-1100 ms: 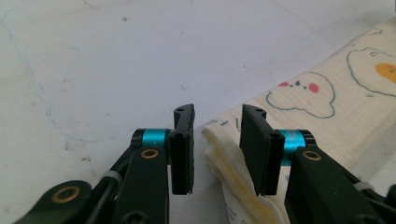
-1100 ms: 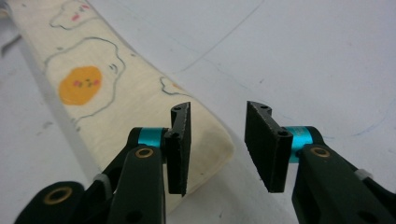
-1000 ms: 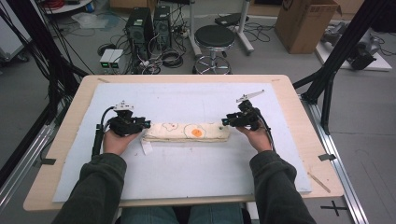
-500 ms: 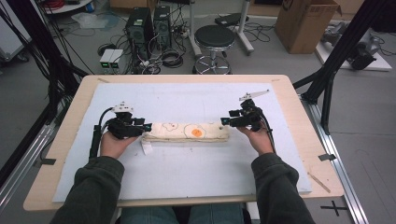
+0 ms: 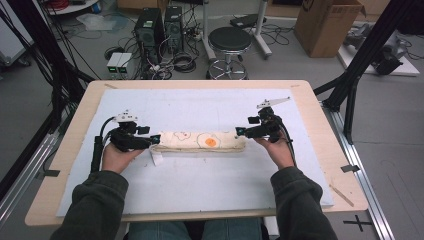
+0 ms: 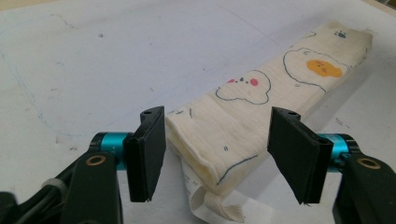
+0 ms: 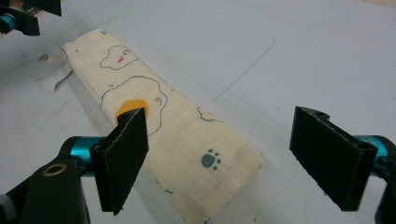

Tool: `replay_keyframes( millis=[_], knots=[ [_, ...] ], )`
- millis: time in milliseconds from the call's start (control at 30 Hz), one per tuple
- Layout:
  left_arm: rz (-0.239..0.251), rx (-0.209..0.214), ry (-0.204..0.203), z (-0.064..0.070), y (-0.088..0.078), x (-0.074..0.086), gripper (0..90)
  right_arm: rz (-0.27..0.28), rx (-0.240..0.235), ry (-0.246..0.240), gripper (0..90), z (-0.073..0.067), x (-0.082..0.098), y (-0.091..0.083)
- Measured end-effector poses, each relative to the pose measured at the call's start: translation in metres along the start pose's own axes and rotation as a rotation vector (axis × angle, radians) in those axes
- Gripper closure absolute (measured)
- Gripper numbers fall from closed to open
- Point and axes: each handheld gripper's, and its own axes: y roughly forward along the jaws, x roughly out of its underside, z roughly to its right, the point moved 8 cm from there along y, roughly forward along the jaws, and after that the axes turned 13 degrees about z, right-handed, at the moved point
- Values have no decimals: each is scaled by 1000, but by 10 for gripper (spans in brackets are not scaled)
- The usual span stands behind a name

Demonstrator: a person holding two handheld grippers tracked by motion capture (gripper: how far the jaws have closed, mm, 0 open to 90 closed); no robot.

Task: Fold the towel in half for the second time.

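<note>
A folded cream cloth printed with cloud outlines, an orange spot and a paw print lies flat as a long strip on the white mat. My left gripper is at its left end. Its jaws have just been opening, and the cloth's end lies between them with neither pad touching it. My right gripper is at the right end. Its jaws have also just been opening and stand wide, with the cloth's end between them, free of the pads. A white label sticks out under the left end.
The white mat covers most of the wooden table. My left gripper shows far off in the right gripper view. Beyond the table stand a stool, computer towers and a cardboard box.
Both grippers' jaws have opened off the cloth's ends. The left gripper has drawn back slightly to the left. The cloth lies where it was.
</note>
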Motion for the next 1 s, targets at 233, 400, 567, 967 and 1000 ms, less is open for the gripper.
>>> replay_keyframes(
  millis=[233,400,567,967,1000],
  knots=[
    [17,-8,5,1,-7,-3,308,2,18,3,126,-1,0,-3],
    [22,-4,12,3,-11,-4,307,0,21,-18,126,-6,-1,-7],
    [30,1,22,8,-17,-4,300,18,12,-33,125,-11,-4,-11],
    [28,-2,38,12,-29,-2,276,12,1,-45,123,-20,-4,-21],
    [32,-2,37,14,-30,-3,276,14,0,-48,123,-20,-4,-22]
  ],
)
